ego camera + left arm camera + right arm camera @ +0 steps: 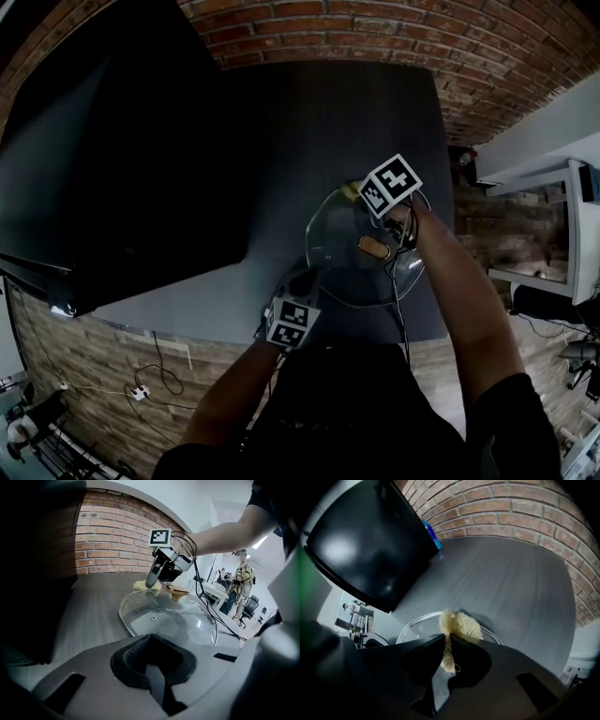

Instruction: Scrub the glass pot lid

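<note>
The glass pot lid (342, 267) lies on the dark grey table (309, 112), a wooden knob (374, 248) at its middle. My left gripper (302, 281) is at the lid's near rim and looks shut on it; in the left gripper view the rim (140, 634) runs under the closed jaws of the left gripper (151, 641). My right gripper (364, 194) is shut on a yellow loofah scrubber (351, 189) and presses it on the lid's far edge. The right gripper view shows the loofah (461, 623) pinched between the jaws over the lid's rim (417, 620).
A large black box (112, 150) fills the table's left side against the brick wall (375, 37). A blue object (432, 535) stands behind it. Cables (401, 300) hang from the right gripper. A person (241, 581) stands far off by an office chair (251, 609).
</note>
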The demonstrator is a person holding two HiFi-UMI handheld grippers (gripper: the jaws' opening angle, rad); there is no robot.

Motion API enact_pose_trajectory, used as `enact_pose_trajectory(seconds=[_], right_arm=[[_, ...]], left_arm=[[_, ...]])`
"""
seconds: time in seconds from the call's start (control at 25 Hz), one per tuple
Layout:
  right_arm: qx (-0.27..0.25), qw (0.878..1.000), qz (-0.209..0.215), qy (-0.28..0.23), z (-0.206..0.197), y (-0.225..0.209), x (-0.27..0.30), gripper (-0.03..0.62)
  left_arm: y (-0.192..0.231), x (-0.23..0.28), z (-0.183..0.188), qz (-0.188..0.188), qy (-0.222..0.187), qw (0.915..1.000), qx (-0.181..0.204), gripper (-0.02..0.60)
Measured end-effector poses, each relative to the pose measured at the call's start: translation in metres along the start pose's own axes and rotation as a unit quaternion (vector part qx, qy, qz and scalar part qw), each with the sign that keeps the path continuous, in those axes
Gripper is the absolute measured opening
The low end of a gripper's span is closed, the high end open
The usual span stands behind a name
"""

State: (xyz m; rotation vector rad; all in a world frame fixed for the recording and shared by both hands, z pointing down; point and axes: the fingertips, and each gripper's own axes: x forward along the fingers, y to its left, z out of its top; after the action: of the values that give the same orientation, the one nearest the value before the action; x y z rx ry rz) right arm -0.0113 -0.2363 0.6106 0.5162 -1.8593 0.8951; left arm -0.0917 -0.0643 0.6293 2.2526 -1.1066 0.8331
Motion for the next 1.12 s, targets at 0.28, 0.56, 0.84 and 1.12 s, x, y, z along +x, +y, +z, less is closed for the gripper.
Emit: enact_pose_trajectory(seconds=[0.28,0.56,0.84,1.12], right_arm=[[0.082,0.996,-0.020,-0.033,-0.031,-0.053,-0.025,0.043],[0.124,0.991,-0.034,-0.045,-0.066,-0.079,-0.041,0.043],[0.145,0.987,-0.042,-0.055,-0.099,-0.085,-0.051,0.043],[0.166,0.983,-0.043,-0.063,-0.138,-0.080,-0.058,0.043]], left_arm=[[0.000,0.000,0.000,0.003,0.001,1.0000,-0.006,0.032],[0.001,0.000,0.001,0.007,0.002,1.0000,-0.006,0.032],[0.001,-0.002,0.007,0.010,-0.001,0.9999,-0.006,0.032],[0.001,-0.001,0.006,0.012,-0.002,0.9999,-0.008,0.032]])
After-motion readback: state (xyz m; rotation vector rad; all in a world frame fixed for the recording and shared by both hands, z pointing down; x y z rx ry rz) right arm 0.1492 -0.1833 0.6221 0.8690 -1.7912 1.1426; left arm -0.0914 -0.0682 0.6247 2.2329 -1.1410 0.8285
